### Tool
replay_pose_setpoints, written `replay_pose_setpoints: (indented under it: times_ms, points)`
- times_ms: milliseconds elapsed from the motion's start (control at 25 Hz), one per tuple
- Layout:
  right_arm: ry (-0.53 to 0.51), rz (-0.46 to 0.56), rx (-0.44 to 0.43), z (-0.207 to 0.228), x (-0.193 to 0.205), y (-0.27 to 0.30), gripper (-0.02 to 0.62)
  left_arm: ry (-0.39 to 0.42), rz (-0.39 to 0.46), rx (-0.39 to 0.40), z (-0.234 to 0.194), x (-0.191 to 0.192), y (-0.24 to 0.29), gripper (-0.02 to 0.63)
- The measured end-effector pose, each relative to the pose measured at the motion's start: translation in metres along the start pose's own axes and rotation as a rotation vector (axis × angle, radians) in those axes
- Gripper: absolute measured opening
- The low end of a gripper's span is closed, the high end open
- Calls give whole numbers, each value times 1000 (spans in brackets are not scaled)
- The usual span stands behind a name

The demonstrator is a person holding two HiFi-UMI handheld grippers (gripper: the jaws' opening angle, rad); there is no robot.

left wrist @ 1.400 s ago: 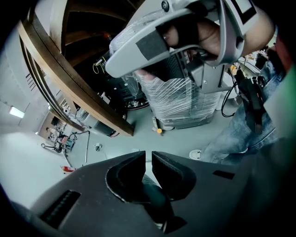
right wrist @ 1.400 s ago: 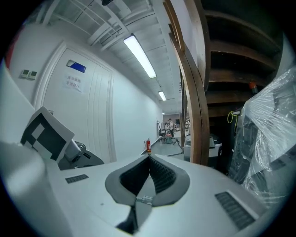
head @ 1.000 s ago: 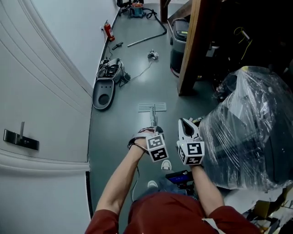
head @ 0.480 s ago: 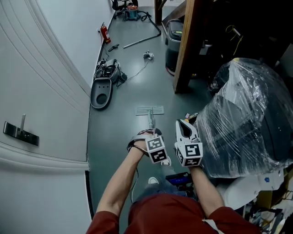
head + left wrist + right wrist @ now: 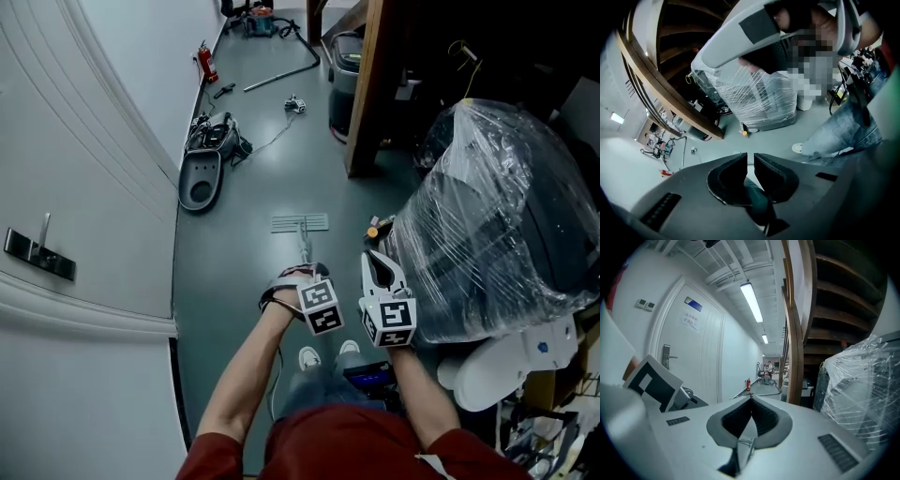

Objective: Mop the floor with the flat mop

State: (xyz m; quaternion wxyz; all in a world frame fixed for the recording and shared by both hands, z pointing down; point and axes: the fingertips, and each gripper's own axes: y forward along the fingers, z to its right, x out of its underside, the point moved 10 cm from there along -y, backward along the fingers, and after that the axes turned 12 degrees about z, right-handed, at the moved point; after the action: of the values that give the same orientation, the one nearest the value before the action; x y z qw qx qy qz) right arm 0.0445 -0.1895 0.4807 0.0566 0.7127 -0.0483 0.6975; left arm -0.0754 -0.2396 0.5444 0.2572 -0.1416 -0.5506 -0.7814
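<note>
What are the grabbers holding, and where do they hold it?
The left gripper clamps the flat mop by its handle, near the upper end. The right gripper is shut on nothing.

We see a workshop corridor: bulky load in clear plastic film (image 5: 487,206) beside our right gripper (image 5: 378,257), red fire extinguisher (image 5: 201,61) far ahead.

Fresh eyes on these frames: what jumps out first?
A big bundle wrapped in clear plastic film fills the right of the head view. On the grey-green floor ahead lies the flat mop's pale rectangular head, its dark handle clamped in the left gripper.
</note>
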Motion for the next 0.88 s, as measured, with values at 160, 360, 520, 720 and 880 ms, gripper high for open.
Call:
replay_pose_setpoints:
  times_ms: [160, 360, 520, 720, 880]
  points:
    - [3, 10, -6, 7, -4, -27, 17, -3, -12, 4, 24, -17, -1, 54]
    - [20, 16, -10, 22, -2, -68, 17, -16, -25, -1, 56, -45, -2, 54]
    - [35, 16, -6, 36, 4, -103, 17, -14, -43, -1, 82, -64, -1, 54]
    - [44, 30, 3, 48, 1, -138, 17, -18, -54, 10, 115, -83, -6, 54]
    - [51, 55, -3, 49, -4, -162, 17, -29, -60, 5, 139, -92, -15, 54]
